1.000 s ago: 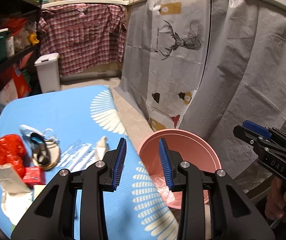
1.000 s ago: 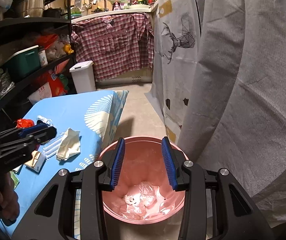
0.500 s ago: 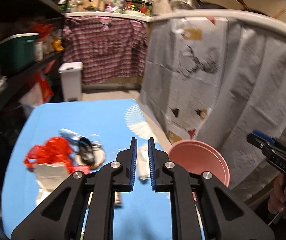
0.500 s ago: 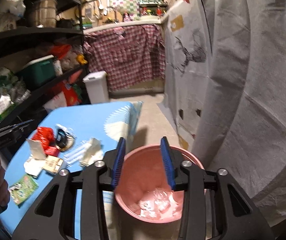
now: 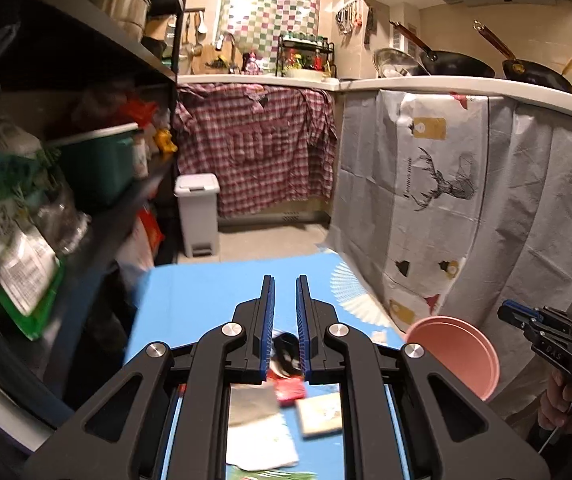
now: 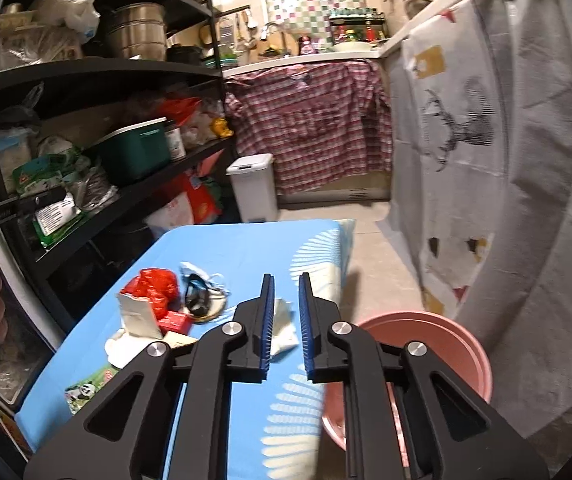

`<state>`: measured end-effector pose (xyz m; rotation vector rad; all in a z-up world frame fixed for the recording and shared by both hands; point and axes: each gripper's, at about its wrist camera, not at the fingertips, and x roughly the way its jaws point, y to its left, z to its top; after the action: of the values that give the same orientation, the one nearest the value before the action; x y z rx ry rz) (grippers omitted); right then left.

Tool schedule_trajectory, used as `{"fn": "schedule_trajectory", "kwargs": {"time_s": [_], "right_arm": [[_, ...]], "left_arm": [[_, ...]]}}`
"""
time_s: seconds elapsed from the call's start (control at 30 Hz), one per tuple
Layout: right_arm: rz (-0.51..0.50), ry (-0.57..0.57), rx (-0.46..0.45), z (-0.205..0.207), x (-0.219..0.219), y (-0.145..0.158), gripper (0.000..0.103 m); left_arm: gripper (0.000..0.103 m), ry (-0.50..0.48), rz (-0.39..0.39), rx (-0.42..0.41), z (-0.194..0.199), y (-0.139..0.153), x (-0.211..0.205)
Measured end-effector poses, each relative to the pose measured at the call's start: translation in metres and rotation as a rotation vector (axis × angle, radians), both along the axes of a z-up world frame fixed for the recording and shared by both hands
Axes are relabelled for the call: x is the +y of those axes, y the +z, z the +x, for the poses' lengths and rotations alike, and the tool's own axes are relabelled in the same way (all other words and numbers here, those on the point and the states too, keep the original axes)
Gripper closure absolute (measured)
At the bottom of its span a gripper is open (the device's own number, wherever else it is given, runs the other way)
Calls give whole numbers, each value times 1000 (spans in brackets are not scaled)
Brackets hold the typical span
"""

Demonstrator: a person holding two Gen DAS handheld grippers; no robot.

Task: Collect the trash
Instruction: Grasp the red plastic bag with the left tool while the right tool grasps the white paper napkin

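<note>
Trash lies on the blue table (image 6: 246,248): a red plastic bag (image 6: 152,286), a white carton (image 6: 138,316), a small red packet (image 6: 176,322), a crumpled white tissue (image 6: 284,326) and a panda wrapper (image 6: 86,390). A pink basin (image 6: 445,344) stands on the floor at the table's right; it also shows in the left wrist view (image 5: 457,352). My left gripper (image 5: 284,320) is nearly closed and empty, raised above the trash pile. My right gripper (image 6: 286,316) is narrowly open and empty, over the table's right edge near the tissue.
A black shelf rack (image 6: 98,128) full of goods runs along the table's left. A white pedal bin (image 6: 254,184) stands beyond the table. A curtained counter (image 6: 485,140) lines the right side. Bare floor (image 6: 381,248) lies between table and counter.
My left gripper closed from wide open and swung left and up over the trash. My right gripper narrowed and moved from above the basin leftward to the table's edge.
</note>
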<state>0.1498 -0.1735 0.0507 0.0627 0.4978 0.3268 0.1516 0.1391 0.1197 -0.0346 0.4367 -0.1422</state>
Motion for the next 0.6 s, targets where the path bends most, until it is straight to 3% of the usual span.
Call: {"fn": "schedule_trajectory", "kwargs": {"time_s": [0.13, 0.27, 0.43, 0.6], "right_arm": [[-1, 25, 9, 8, 15, -8, 91], [2, 35, 27, 18, 25, -21, 91], [4, 41, 66, 35, 35, -41, 91], [-13, 66, 117, 49, 47, -61, 89]], "left_arm": [[92, 66, -71, 7, 7, -18, 35], [92, 129, -123, 93, 23, -50, 64], [92, 166, -152, 148, 41, -74, 79], [92, 155, -111, 175, 58, -91, 78]]}}
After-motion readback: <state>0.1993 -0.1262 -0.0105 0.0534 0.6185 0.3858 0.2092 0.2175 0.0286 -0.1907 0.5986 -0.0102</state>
